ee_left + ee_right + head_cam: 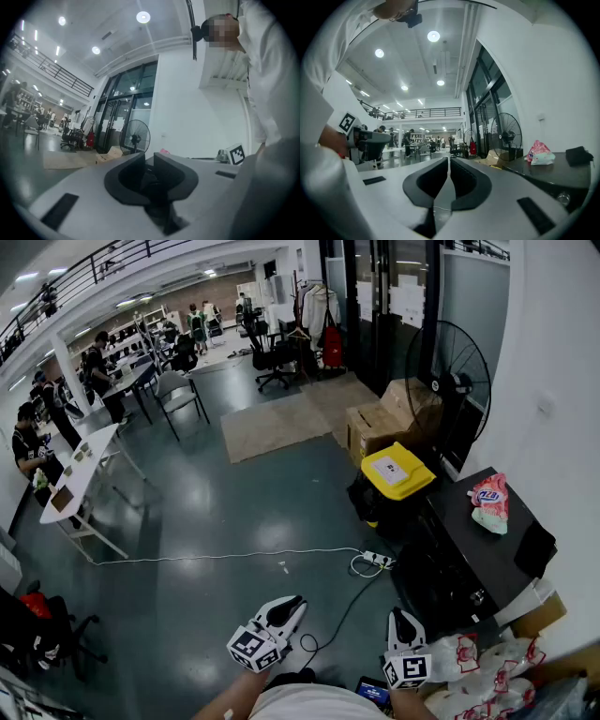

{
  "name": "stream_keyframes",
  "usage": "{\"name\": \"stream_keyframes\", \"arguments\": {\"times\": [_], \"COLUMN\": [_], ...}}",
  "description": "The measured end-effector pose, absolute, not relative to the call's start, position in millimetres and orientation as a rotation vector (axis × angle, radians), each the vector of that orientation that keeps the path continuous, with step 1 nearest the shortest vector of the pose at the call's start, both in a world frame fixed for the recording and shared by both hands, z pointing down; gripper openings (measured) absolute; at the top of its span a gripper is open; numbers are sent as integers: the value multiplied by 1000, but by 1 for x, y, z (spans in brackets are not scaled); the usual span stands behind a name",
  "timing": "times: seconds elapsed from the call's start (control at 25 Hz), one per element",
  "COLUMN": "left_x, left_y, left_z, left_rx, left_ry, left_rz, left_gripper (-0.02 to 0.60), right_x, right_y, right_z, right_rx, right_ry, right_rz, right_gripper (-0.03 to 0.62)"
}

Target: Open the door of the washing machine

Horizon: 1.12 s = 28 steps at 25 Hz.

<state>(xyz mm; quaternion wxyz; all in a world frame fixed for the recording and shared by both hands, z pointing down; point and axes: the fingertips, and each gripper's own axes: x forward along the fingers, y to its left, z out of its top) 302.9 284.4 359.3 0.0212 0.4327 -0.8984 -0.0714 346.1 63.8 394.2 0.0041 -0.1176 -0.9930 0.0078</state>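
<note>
**Left gripper [287, 607] and right gripper [401, 617] both clenched on nothing, door not yet reached**

Both are held level, low and close to the person. In each gripper view the jaws stand together with nothing between them. No view plainly shows a washing machine. The dark cabinet [487, 540] on the right, with a pink bag [490, 498] on top, may hide it, but I cannot tell. The task looks barely begun, at the approach step. Next comes finding the door, facing it, and parting one gripper's jaws for the handle.
</note>
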Motion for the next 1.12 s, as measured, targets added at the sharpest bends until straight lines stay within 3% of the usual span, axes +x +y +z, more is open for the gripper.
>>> {"name": "stream_keyframes", "arguments": {"times": [0.48,1.12], "left_x": [280,307], "left_y": [291,281], "left_z": [345,346], "left_rx": [1416,1496], "left_ry": [-2808,-2746], "left_rz": [-235,-251], "left_gripper": [61,60], "right_x": [329,373], "right_y": [85,83], "right_z": [353,343], "right_rx": [-359,-323], "right_ry": [-3174,-3206], "right_rz": [-22,23], "right_gripper": [40,40]}}
